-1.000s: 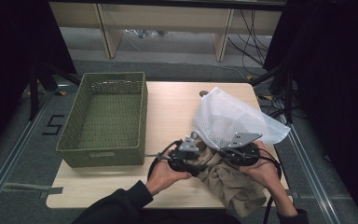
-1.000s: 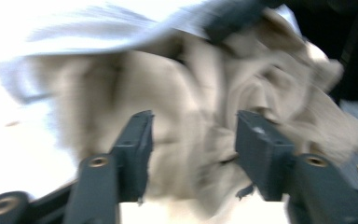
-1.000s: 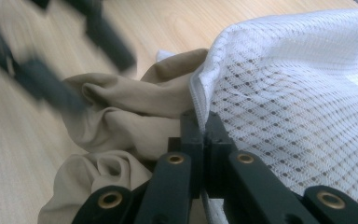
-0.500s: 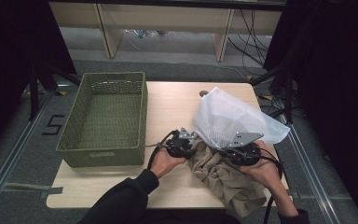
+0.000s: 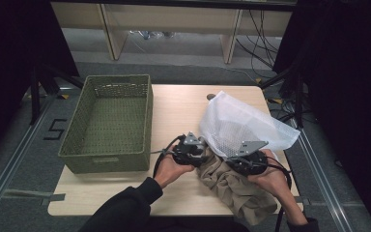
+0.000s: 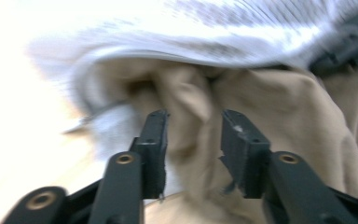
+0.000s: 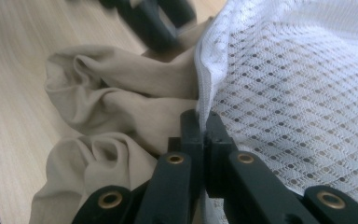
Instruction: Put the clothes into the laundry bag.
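While right tool (image 7: 204, 122) clamps mesh bag (image 5: 241, 126) rim, left tool (image 6: 193, 135), half-open and just widening around beige cloth (image 6: 270, 98): push deeper into bag mouth before letting go

Setting: a lab recording bay, we judge. We note a light wooden worktop (image 5: 183, 111) ringed by black curtains (image 5: 14, 53), aluminium floor rails (image 5: 9, 166), a taped "5" marker (image 5: 54, 129), loose cables (image 5: 251, 43) and bare shelving (image 5: 174, 19) behind.
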A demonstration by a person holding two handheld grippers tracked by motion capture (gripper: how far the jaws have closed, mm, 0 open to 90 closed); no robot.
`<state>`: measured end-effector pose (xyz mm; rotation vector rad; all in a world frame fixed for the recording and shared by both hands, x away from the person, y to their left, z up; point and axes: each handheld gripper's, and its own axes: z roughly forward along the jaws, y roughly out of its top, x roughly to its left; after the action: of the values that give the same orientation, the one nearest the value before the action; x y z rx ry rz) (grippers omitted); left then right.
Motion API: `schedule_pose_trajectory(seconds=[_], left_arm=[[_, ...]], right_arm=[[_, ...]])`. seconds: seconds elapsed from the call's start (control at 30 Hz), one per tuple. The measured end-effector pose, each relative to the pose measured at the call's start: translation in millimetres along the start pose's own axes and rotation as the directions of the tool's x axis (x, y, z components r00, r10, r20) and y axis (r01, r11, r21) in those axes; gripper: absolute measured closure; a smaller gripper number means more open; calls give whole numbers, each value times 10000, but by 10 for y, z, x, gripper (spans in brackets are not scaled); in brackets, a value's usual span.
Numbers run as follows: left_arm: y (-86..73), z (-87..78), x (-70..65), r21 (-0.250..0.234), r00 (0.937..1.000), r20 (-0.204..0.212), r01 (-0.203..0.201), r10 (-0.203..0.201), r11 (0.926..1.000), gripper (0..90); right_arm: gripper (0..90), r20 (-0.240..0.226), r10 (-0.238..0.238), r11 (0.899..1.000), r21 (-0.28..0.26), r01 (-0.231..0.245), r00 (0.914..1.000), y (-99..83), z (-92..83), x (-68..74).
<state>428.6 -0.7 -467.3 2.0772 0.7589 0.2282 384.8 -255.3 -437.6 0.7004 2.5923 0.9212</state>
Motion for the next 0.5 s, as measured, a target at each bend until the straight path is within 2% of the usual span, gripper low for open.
schedule_pose_trajectory(seconds=[0.03,0.07,0.1,0.13,0.17,0.2,0.23,0.27,0.3,0.33,0.37,0.4,0.43,0.5], left_arm=[[-4,-30,27,229,9982,-591,65,-51,9997,592],[-8,-33,55,663,9913,-1276,-243,327,9975,602],[-22,-10,77,952,9869,-1487,-487,626,9943,606],[-36,31,94,1199,9840,-1545,-707,890,9903,617],[-54,91,101,1345,9828,-1576,-747,958,9881,618],[-77,164,83,1503,9834,-1670,-453,705,9876,612],[-87,225,85,1714,9825,-1685,-506,798,9839,597],[-100,283,74,1851,9852,-1618,-258,563,9824,585],[-105,329,64,2045,9831,-1727,-237,599,9786,558],[-103,362,52,2379,9808,-1813,-275,722,9709,514],[-107,401,46,2497,9808,-1820,-227,699,9681,484],[-105,418,47,2445,9795,-1950,-13,505,9697,461],[-91,428,58,2438,9770,-2066,-2,521,9698,437],[-86,449,94,2290,9797,-1983,167,298,9733,458]], right_arm=[[898,-13,34,10000,57,-34,10000,-5,5,-2],[898,-74,126,9996,255,-124,9999,-6,-6,-5],[898,-144,-54,9998,205,57,9999,-12,2,-18],[898,-108,-29,10000,87,30,9999,-21,16,-16],[898,-100,-5,9999,141,7,10000,-22,9,-17],[898,-100,56,9998,172,-55,9999,-22,-2,-15],[898,-81,132,9997,196,-131,9999,-21,-16,-14],[898,-148,149,9995,297,-145,9998,-16,-41,-13],[898,-169,5,9999,131,-3,9999,-17,-37,-10],[898,-148,-83,9999,71,84,9999,-15,-52,-5],[898,-196,-98,9999,75,100,9998,-13,-67,6],[898,-344,-65,9998,172,71,9994,-10,-84,18],[898,-335,18,9997,253,-9,9994,-11,-98,28],[898,-459,-154,9997,161,162,9988,-28,-82,36]])
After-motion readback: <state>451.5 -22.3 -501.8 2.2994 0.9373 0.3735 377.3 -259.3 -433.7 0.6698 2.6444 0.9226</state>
